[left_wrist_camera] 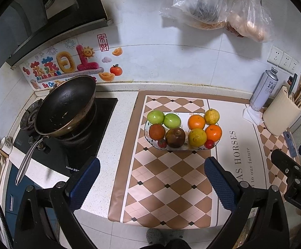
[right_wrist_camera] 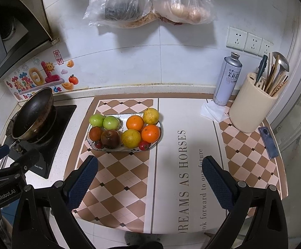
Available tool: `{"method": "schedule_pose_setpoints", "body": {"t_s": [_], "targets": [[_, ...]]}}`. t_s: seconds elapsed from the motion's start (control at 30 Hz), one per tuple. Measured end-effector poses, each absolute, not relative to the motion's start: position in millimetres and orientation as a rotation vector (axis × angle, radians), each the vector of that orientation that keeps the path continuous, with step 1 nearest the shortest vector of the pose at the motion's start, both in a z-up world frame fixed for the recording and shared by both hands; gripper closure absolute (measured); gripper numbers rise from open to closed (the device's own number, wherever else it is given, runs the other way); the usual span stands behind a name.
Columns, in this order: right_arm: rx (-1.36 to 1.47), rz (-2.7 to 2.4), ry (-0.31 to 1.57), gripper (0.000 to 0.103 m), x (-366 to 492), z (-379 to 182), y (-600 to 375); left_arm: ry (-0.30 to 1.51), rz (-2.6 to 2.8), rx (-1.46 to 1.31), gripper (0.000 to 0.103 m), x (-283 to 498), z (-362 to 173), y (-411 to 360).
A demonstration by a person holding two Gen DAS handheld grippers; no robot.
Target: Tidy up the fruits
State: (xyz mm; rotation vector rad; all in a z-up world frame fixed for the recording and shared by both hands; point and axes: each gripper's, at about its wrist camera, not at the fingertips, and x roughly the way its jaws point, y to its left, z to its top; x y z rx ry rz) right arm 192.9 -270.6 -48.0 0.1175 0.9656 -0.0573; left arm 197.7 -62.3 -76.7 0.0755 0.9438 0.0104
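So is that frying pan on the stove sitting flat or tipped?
Tipped. The pan leans on the burner, its far rim raised toward the wall and its handle sloping down toward the counter's front.

The speckled white counter (right_wrist_camera: 71, 145) carries a diamond-patterned mat (right_wrist_camera: 117, 176), a black hob (right_wrist_camera: 53, 137) and a wok (right_wrist_camera: 33, 116).

Bright, even, cool light from overhead. The hanging bags (right_wrist_camera: 148, 2) throw soft shadows on the wall below them. Both views are sharp at the plate (left_wrist_camera: 148, 140), with strong fisheye bending and black vignetted corners.
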Motion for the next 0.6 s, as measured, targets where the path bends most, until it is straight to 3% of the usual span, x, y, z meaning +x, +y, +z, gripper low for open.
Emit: {"method": "schedule_pose_setpoints", "body": {"t_s": [0.6], "targets": [[0.108,-0.054,0.961,0.001,194.2,-42.4,-275.2,0.944,0.01,0.073,0.0,192.3,-73.8,-63.1]]}}
